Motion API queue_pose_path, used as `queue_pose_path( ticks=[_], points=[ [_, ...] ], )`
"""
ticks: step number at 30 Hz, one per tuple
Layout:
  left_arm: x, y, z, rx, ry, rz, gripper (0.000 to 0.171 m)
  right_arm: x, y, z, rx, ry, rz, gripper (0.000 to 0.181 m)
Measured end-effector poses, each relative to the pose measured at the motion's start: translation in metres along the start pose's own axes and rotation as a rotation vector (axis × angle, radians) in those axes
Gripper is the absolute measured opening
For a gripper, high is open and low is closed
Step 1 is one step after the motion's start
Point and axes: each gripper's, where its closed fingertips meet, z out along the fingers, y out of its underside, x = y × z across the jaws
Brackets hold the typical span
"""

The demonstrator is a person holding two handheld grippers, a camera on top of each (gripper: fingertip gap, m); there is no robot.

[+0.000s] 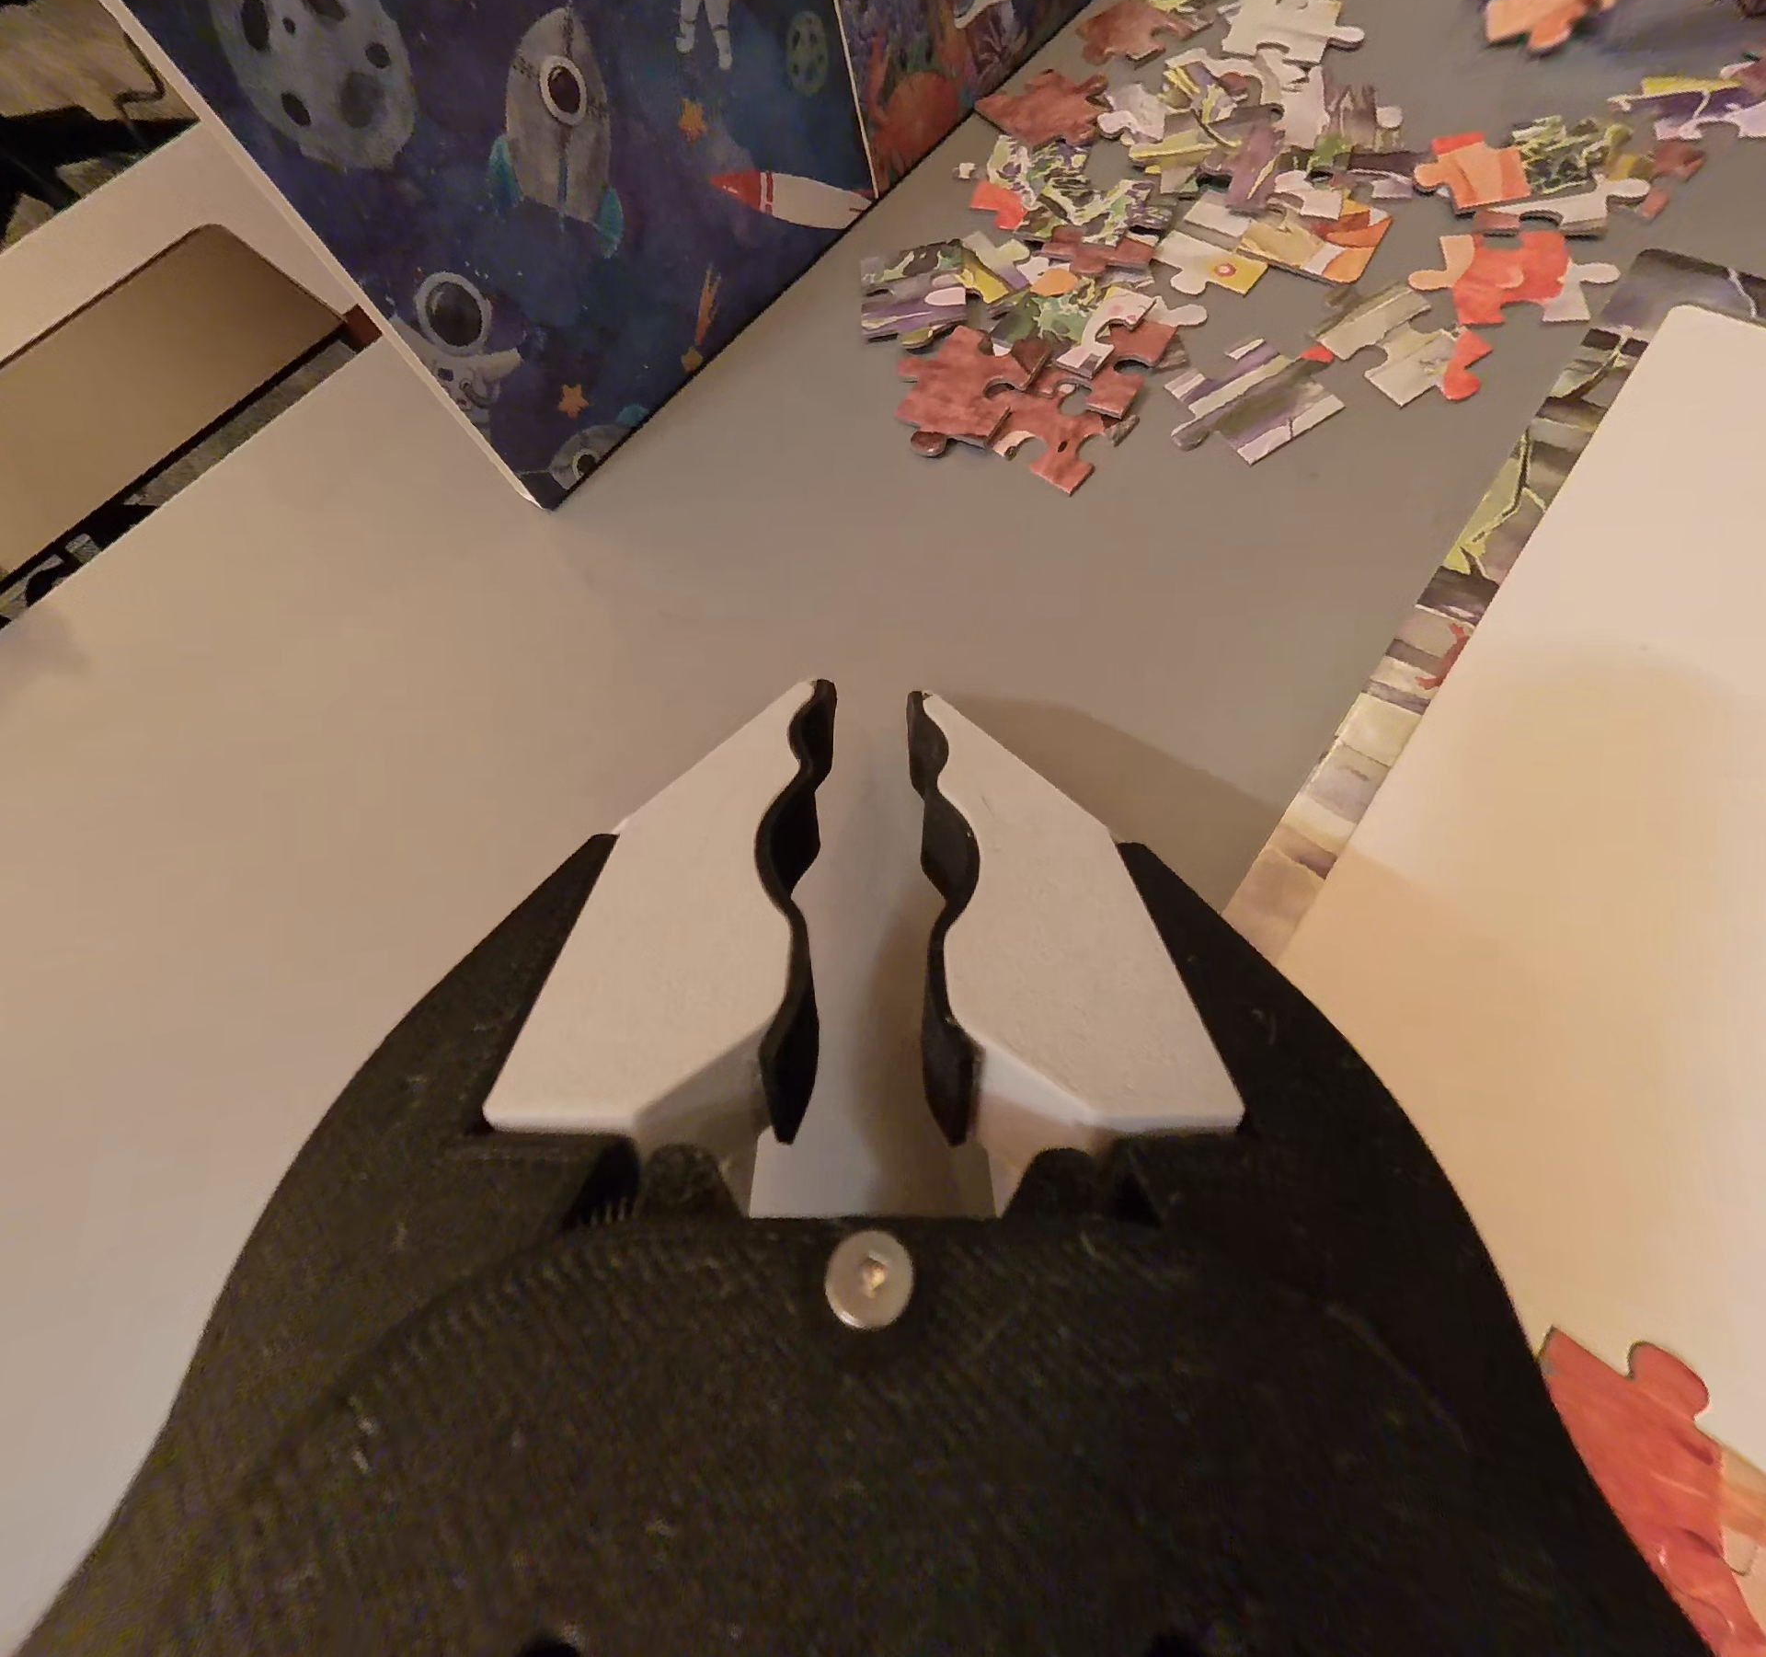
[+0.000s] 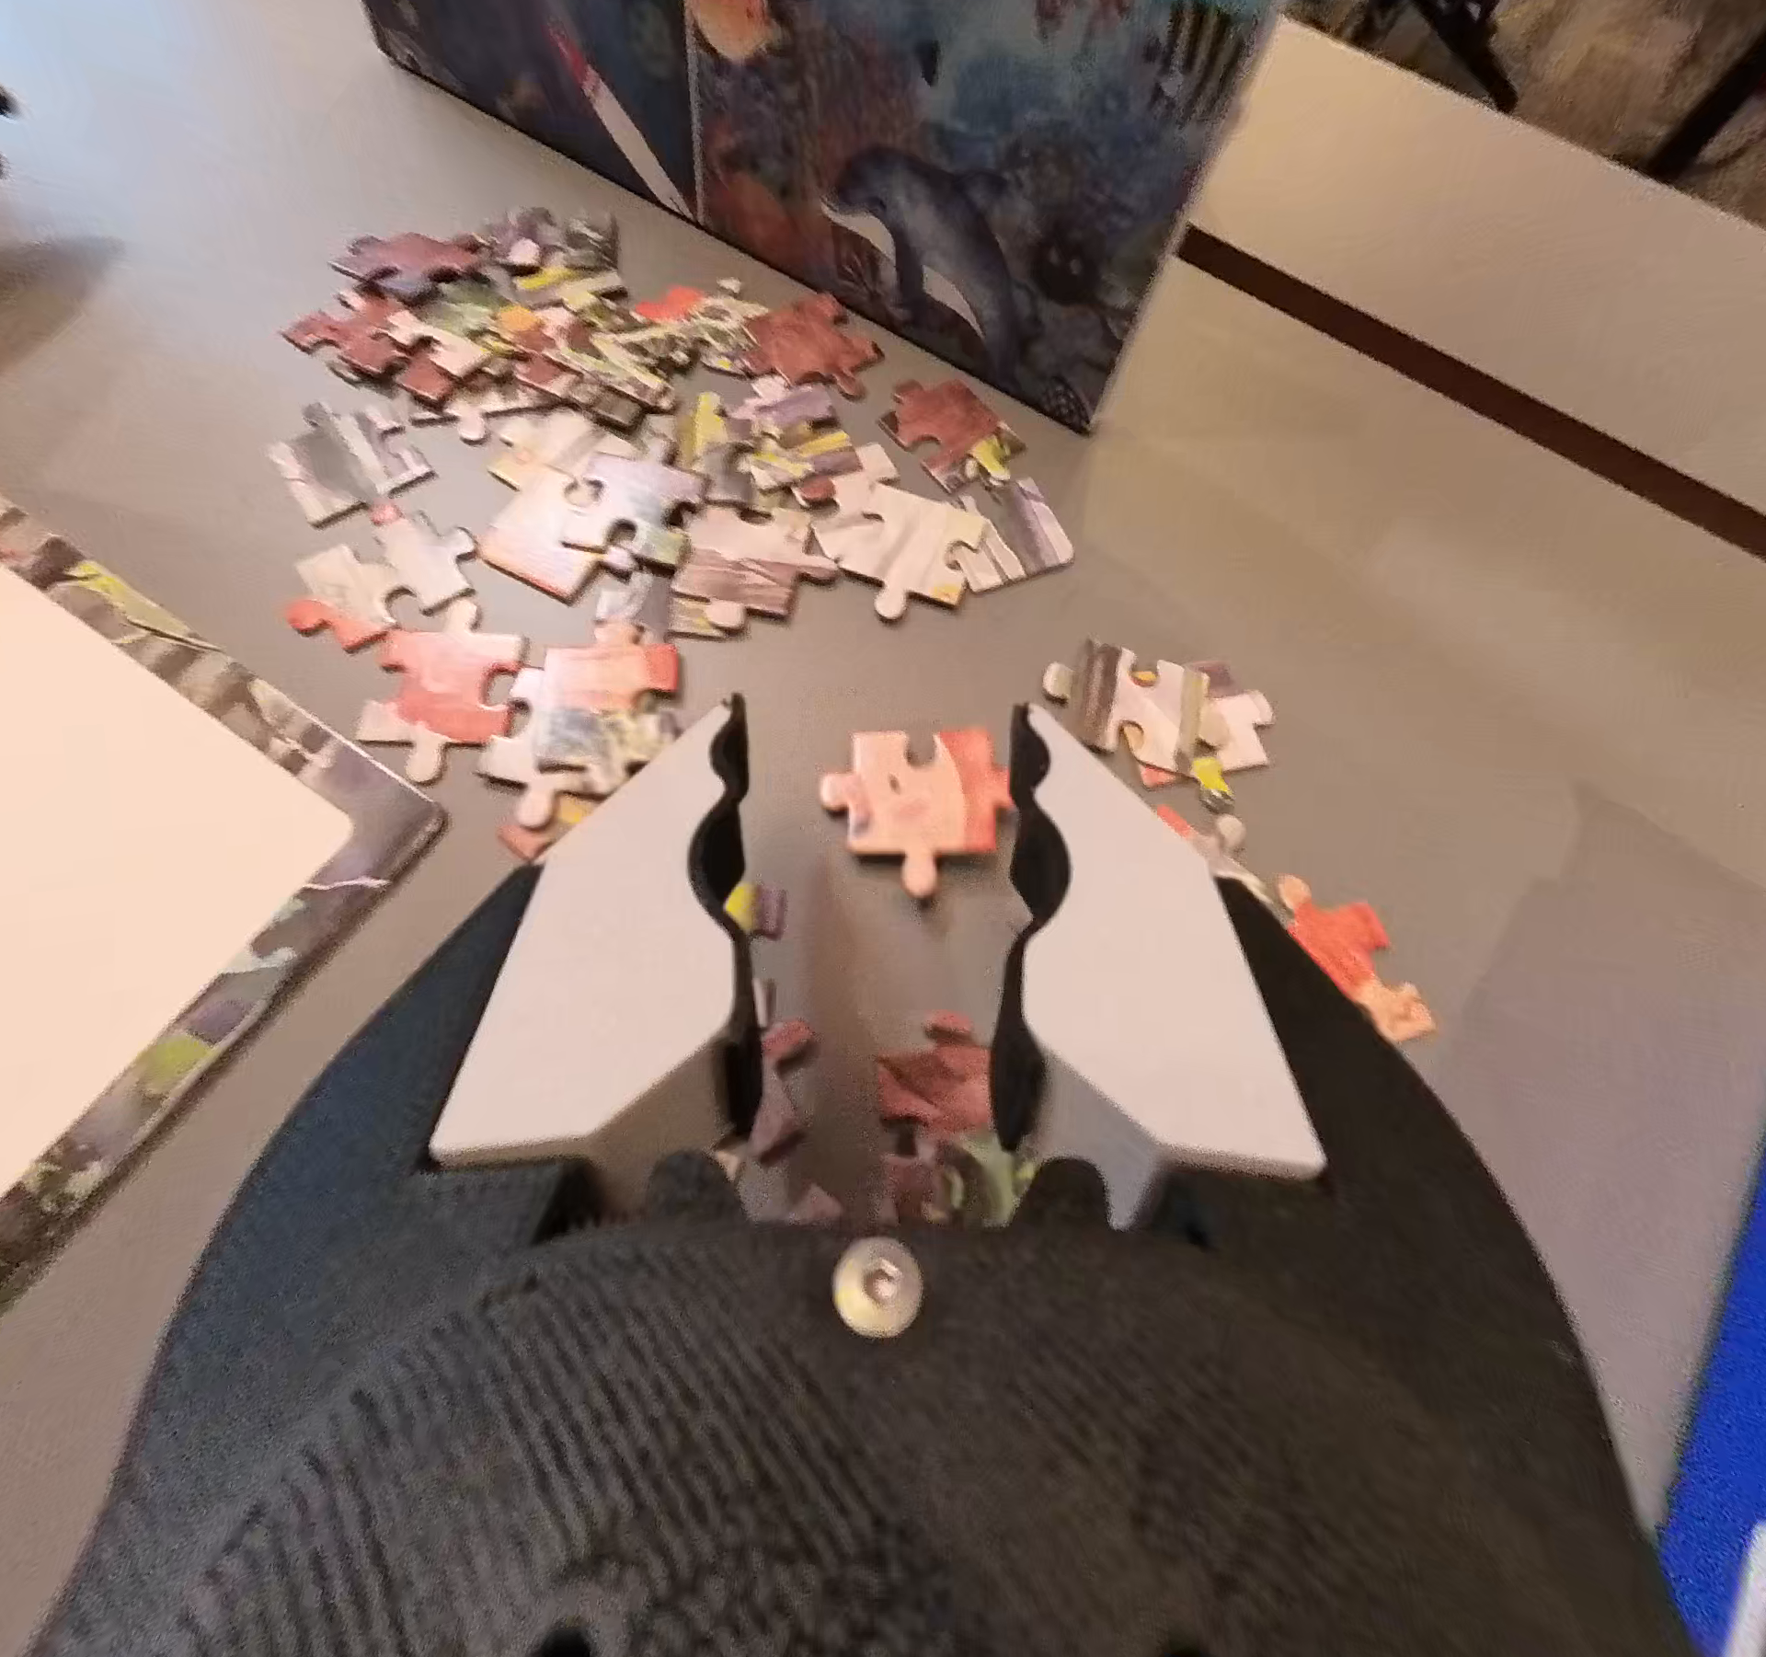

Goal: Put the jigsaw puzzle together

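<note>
Loose jigsaw pieces [image 1: 1175,244] lie in a heap on the grey table, and they also show in the right wrist view [image 2: 612,483]. The puzzle tray [image 1: 1491,560], white inside with a painted border, lies to the right of my left gripper; its corner shows in the right wrist view [image 2: 382,837]. A red piece [image 1: 1663,1468] lies in the tray's near corner. My left gripper [image 1: 870,693] is empty, its jaws a narrow gap apart, over bare table. My right gripper [image 2: 879,713] is open and hovers over a pink piece [image 2: 917,799] that lies between its fingers.
A tall box [image 1: 535,139] with space and sea pictures stands behind the heap, and it also shows in the right wrist view [image 2: 956,129]. More pieces [image 2: 1166,713] and a red one [image 2: 1347,952] lie right of my right gripper. A blue object [image 2: 1720,1324] is at the right edge. The grippers' ends are close to 30 cm from one another.
</note>
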Motion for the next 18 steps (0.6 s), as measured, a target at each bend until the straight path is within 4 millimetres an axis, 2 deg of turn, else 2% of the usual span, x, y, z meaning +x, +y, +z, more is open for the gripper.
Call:
queue_pose_path(
  ticks=[3, 8, 14, 18],
  points=[
    [0.0, 0.0, 0.0, 0.001, -0.001, -0.001, 0.014, -0.023, -0.011, 0.0, 0.035, -0.066, -0.018, 0.053],
    [0.0, 0.001, 0.001, -0.006, -0.005, 0.007, 0.014, -0.066, -0.017, 0.009, 0.022, -0.157, -0.103, 0.05],
    [0.001, 0.002, 0.002, -0.015, -0.011, 0.02, 0.014, -0.105, -0.009, 0.023, -0.042, -0.25, -0.181, 0.042],
    [0.001, 0.002, 0.002, -0.017, -0.013, 0.022, 0.013, -0.116, 0.0, 0.033, -0.101, -0.255, -0.197, 0.04]
  ],
)
